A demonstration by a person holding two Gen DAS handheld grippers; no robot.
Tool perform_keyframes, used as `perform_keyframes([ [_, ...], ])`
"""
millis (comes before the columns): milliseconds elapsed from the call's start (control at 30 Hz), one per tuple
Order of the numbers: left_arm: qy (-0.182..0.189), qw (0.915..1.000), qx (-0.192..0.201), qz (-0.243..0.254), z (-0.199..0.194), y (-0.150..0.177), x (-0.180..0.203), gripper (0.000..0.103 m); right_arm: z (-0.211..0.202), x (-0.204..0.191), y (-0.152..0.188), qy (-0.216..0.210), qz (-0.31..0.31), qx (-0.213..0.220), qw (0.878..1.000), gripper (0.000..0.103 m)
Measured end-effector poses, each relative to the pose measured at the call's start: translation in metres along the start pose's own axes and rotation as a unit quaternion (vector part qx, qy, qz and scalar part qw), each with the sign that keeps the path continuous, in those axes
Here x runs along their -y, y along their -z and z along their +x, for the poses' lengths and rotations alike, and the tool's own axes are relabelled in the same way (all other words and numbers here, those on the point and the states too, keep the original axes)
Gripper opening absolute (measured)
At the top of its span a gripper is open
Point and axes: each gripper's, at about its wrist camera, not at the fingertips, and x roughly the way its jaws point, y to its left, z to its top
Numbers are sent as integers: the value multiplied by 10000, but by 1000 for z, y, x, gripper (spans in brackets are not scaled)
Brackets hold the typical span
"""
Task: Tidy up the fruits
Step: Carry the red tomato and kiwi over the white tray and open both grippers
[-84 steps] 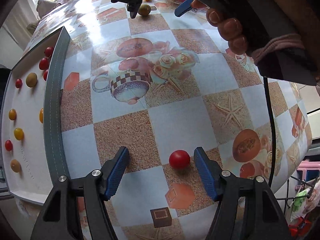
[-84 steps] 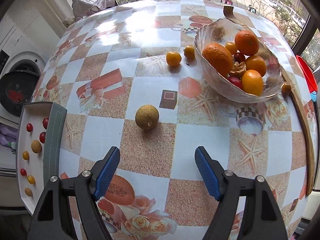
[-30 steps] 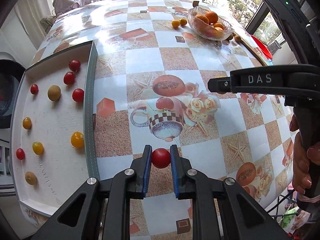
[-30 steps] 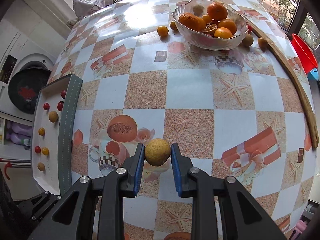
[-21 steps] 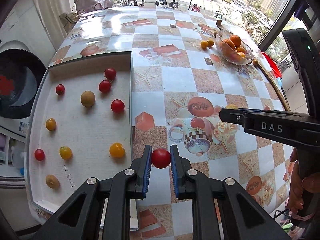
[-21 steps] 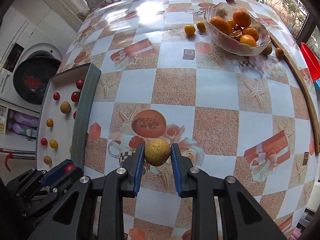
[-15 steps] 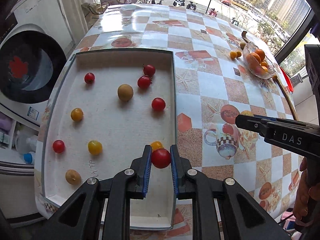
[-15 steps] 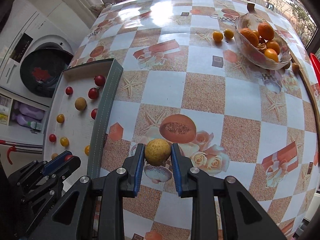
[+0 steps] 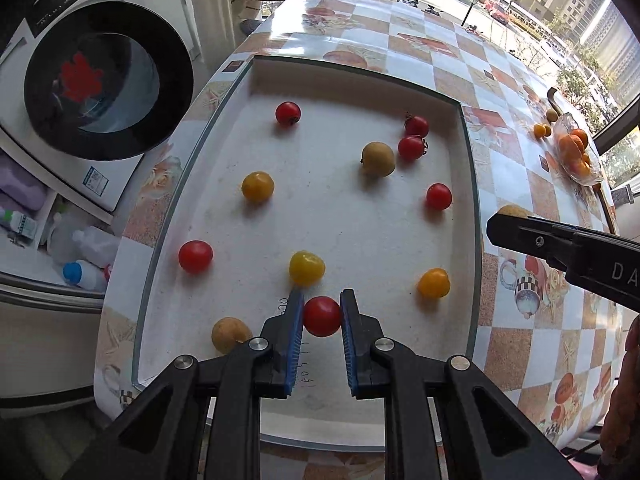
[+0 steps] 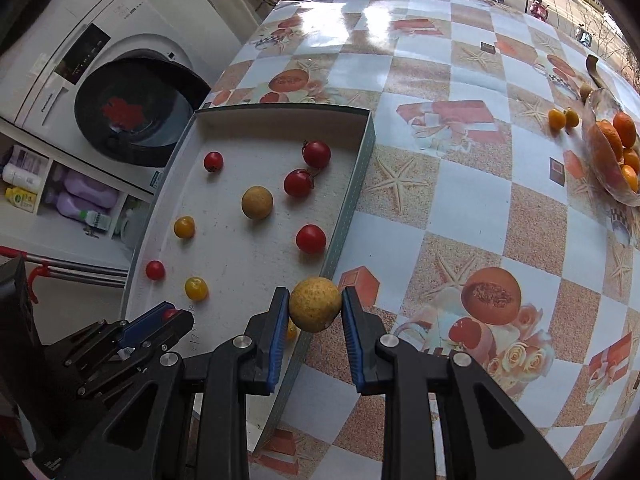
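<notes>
Tray [image 9: 466, 184] sits at desk's [image 10: 460, 208] left edge w/ fruits inside. Bowl [image 10: 600, 176] far right. Washer [image 9: 100, 80] left of desk.

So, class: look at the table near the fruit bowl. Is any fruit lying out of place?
Yes. Two small orange fruits lie loose on the tablecloth beside the glass bowl rather than in it or in the tray, and a brownish fruit sits behind the bowl. Nothing looks spilled or damaged.

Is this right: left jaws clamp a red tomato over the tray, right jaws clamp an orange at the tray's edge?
Not the orange. The right gripper clamps a tan round fruit, as the right wrist view shows. The left gripper does hold the red tomato over the tray.
</notes>
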Motion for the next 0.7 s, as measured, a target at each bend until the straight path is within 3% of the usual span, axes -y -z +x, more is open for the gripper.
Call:
perform_keyframes([
  [700,-42,9997,-223,-21,25,9,-8,20,39,-24,-11,62,-256,-329,9991,29],
])
